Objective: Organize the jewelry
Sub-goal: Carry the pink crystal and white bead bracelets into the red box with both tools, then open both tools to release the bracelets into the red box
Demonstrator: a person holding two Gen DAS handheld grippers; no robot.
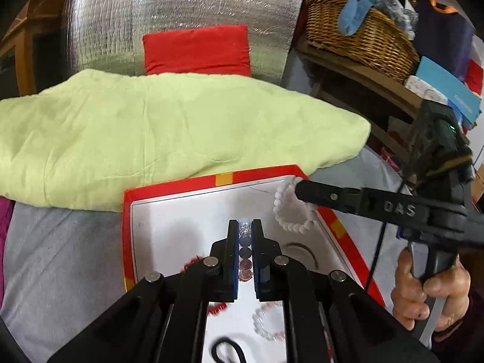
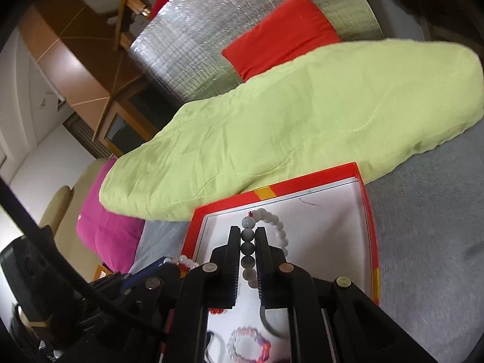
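Observation:
A red box tray [image 1: 133,242] with a white floor lies on the grey bedsheet. My left gripper [image 1: 245,226] hangs over it, shut on a bracelet of clear, grey and pinkish beads [image 1: 245,243] lined up between its pads. From the right, my right gripper [image 1: 298,186] reaches in, shut on a white bead bracelet [image 1: 286,222] that dangles over the tray's far right corner. The right wrist view shows that gripper [image 2: 246,231] clamping the white and grey beads [image 2: 276,222] above the tray [image 2: 370,227]. Loose in the tray lie red beads [image 1: 217,307], a clear pink bracelet [image 2: 248,345] and a grey bangle [image 2: 267,320].
A pale green quilt [image 1: 151,133] is heaped just behind the tray, with a red pillow [image 1: 196,50] against a silver foil panel. A wicker basket [image 1: 363,36] on a wooden shelf stands at the right. A magenta cushion [image 2: 106,227] lies left. A hand [image 1: 423,287] grips the right tool.

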